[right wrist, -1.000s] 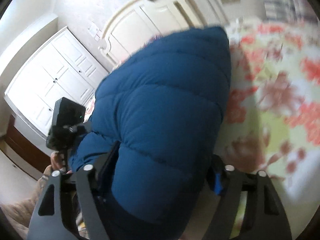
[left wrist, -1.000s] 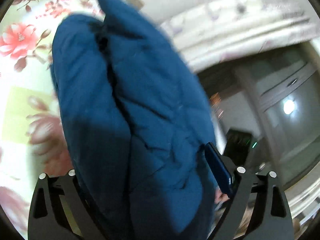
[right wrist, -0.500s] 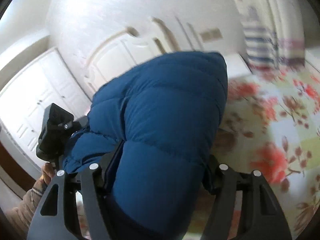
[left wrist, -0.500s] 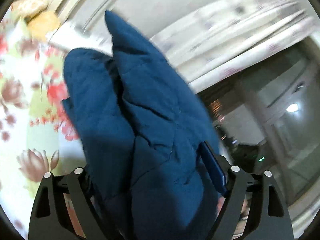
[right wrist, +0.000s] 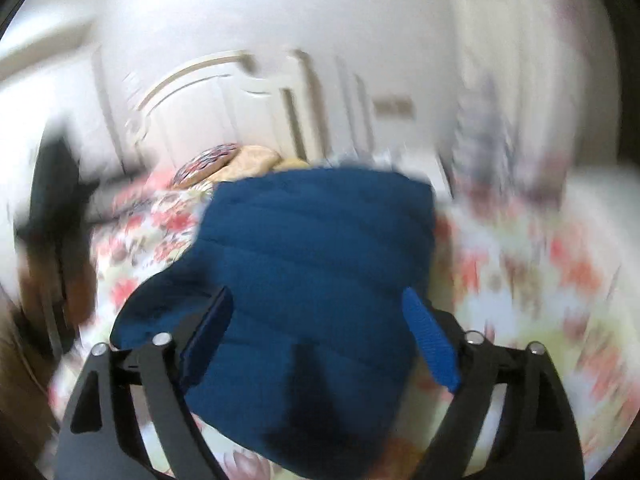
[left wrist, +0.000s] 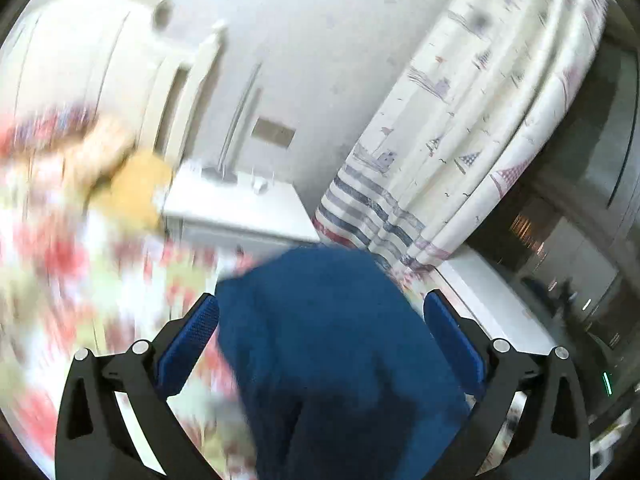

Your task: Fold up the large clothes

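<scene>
Both views motion-blurred. Blue quilted jacket point(left wrist: 340, 360) filling the 6 o'clock half of the left wrist view, bulging up between the fingers of the left gripper point(left wrist: 320, 344). Jaws spread wide, blue pads point(left wrist: 188, 344) standing clear of the fabric near the tips at 8 and 4 o'clock; whether any cloth is caught lower down, cannot tell. Floral bedspread point(left wrist: 52, 264) smeared across 9 o'clock, under and beside the jacket. Yellow cushion point(left wrist: 136, 192) at 10 o'clock on the bed. White nightstand point(left wrist: 240, 208) near centre, just beyond the jacket's top edge. Striped, printed curtain point(left wrist: 452, 140) from 1 to 3 o'clock, dark window point(left wrist: 580, 220) at 3 o'clock.

Right wrist view: same jacket point(right wrist: 320, 280) centred, quilting lines visible, folded bulk lying on the floral bedspread point(right wrist: 540, 280) and running down to 6 o'clock between the fingers of the right gripper point(right wrist: 320, 332). Jaws spread here too; left pad pressed into the fabric's side, right pad point(right wrist: 432, 344) at the jacket's edge, real pinch or not: cannot tell. Round cushions point(right wrist: 240, 160) at 11 o'clock past the jacket. White headboard point(right wrist: 208, 96) at 11 o'clock. Dark blurred shape point(right wrist: 52, 208) at 9 o'clock, unidentifiable.
</scene>
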`<state>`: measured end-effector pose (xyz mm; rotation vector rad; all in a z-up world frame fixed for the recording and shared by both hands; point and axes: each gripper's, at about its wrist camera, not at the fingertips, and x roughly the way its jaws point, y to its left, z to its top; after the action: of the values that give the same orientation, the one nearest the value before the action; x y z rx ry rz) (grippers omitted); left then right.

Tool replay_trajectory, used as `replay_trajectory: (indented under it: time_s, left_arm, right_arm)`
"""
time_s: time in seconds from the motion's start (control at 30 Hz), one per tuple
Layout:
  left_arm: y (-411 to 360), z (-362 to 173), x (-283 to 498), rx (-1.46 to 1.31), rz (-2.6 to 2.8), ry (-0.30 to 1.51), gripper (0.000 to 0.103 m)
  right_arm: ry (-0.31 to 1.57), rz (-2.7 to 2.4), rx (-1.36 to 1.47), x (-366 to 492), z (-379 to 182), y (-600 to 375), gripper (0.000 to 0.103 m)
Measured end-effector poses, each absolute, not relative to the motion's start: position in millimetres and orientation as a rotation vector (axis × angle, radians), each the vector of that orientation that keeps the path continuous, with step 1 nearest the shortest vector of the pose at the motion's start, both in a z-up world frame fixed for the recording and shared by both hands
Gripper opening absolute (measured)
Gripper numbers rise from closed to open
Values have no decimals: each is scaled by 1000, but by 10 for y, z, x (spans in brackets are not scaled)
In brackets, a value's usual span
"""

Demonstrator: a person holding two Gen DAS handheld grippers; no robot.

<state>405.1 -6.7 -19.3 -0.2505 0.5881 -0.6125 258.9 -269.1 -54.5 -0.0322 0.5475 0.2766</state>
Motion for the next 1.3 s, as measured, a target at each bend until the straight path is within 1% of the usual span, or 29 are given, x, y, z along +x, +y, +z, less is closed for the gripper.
replay_trajectory:
  time_s: [0.03, 0.07, 0.13, 0.17, 0.2, 0.27, 0.33, 0.37, 0.43, 0.6, 0.67, 0.87, 0.9, 0.97, 1.03, 1.1, 1.2, 1.3]
  left_arm:
    - [-258, -72, 4141, -199, -615, 603, 98]
    - [-556, 23, 4279, -109, -620, 621, 98]
    - [-1009, -1, 4513, 46, -586, 642, 98]
    - [-1096, -95, 4588, 81, -585, 663, 98]
    - [-1213, -213, 4729, 115, -592, 700, 98]
    - [-1310, -493, 4959, 160, -605, 788, 98]
    - [-1408, -894, 5125, 222, -617, 891, 98]
    - [-1482, -1020, 5164, 247, -617, 914, 99]
    - [-1400, -1189, 5243, 192, -647, 905, 99]
    - [-1205, -1520, 5434, 57, -666, 962, 99]
    - [-1177, -1592, 5453, 22, -670, 976, 99]
    - [-1231, -1567, 5417, 23, -668, 974, 99]
    - [-1205, -1523, 5396, 18, -654, 971, 99]
    - [-1160, -1366, 5257, 78, -567, 928, 99]
    - [-1068, -1136, 4959, 114, -543, 858, 99]
    - [-890, -884, 4458, 143, -494, 783, 99]
    - [-763, -846, 3780, 186, -501, 743, 99]
    - [-802, -1102, 3368, 249, -487, 744, 99]
  right_arm:
    - [537, 298, -81, 2552, -524, -2516, 67]
    - [523, 324, -152, 2522, -507, -2266, 66]
    - [512, 350, -273, 2487, -544, -1879, 65]
    - [510, 353, -344, 2486, -605, -1683, 61]
    - [513, 353, -384, 2506, -661, -1566, 59]
    - [555, 353, -450, 2600, -863, -1353, 59]
    - [631, 340, -499, 2683, -1113, -1243, 58]
    - [640, 337, -497, 2715, -1214, -1247, 59]
    - [642, 341, -492, 2770, -1328, -1248, 60]
    - [655, 345, -496, 2814, -1396, -1200, 61]
    - [652, 343, -478, 2840, -1427, -1191, 63]
    - [662, 368, -463, 2873, -1374, -1202, 65]
    - [679, 388, -448, 2858, -1328, -1241, 65]
    - [700, 420, -388, 2712, -1079, -1430, 62]
    - [626, 407, -309, 2458, -749, -1746, 62]
    - [571, 371, -226, 2253, -498, -2164, 62]
    - [562, 258, -144, 2245, -459, -2787, 63]
    - [680, 168, -77, 2531, -822, -3187, 63]
